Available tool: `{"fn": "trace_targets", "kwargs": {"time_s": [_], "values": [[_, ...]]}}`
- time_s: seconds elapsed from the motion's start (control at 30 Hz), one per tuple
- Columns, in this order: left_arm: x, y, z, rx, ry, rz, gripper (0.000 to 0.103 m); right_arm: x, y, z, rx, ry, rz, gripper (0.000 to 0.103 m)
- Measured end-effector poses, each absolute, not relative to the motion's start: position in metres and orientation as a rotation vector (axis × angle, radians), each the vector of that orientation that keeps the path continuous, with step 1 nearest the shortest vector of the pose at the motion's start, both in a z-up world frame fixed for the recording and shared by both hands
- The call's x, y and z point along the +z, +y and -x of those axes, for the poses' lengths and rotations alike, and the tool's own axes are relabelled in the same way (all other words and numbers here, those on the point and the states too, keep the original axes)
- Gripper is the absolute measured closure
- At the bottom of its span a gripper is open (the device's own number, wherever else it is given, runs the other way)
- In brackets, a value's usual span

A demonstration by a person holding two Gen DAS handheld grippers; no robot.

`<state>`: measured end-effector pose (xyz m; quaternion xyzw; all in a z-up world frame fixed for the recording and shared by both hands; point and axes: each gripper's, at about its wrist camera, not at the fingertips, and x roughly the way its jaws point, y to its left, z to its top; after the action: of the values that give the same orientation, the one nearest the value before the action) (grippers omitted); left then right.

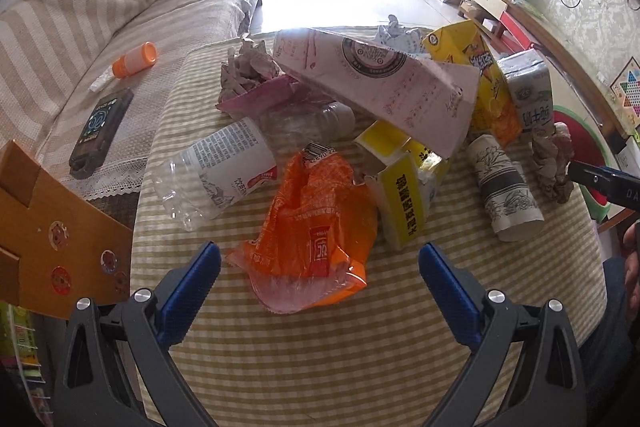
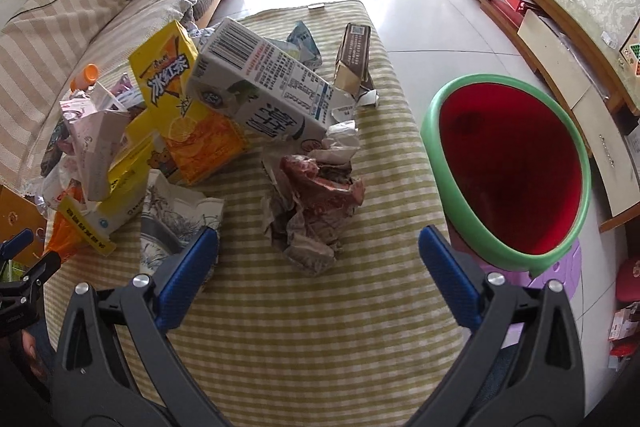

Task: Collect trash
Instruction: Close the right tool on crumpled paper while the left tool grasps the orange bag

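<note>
A: Left gripper (image 1: 319, 269) spread wide, empty, poised low over striped table cloth (image 1: 320, 367). Orange plastic bag (image 1: 310, 239) just ahead, between the blue pads (image 1: 192, 291).

B: Right gripper (image 2: 319, 253) likewise spread, gripping nothing. Crumpled brown paper wad (image 2: 314, 211) straight ahead, between the fingertips (image 2: 190, 275). Squashed paper cup (image 2: 176, 215) touching the left pad.

A: Beyond the bag: clear bottle (image 1: 218, 173) ahead-left, yellow box (image 1: 404, 183) ahead-right.

B: Milk carton (image 2: 266, 89) and iced-tea carton (image 2: 182, 99) farther ahead-left. Red bin with green rim (image 2: 508, 171) to the right, off the table edge.
</note>
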<state>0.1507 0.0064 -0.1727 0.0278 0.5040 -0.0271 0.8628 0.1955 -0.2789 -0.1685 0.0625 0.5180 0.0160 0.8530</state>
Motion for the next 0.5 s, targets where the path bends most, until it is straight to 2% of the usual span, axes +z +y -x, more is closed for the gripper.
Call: {"fn": "trace_targets", "kwargs": {"time_s": [0.5], "values": [[-0.200, 0.004, -0.183, -0.037, 1.125, -0.100, 0.008, -0.200, -0.269, -0.232, 0.016, 1.115, -0.052, 0.004]]}}
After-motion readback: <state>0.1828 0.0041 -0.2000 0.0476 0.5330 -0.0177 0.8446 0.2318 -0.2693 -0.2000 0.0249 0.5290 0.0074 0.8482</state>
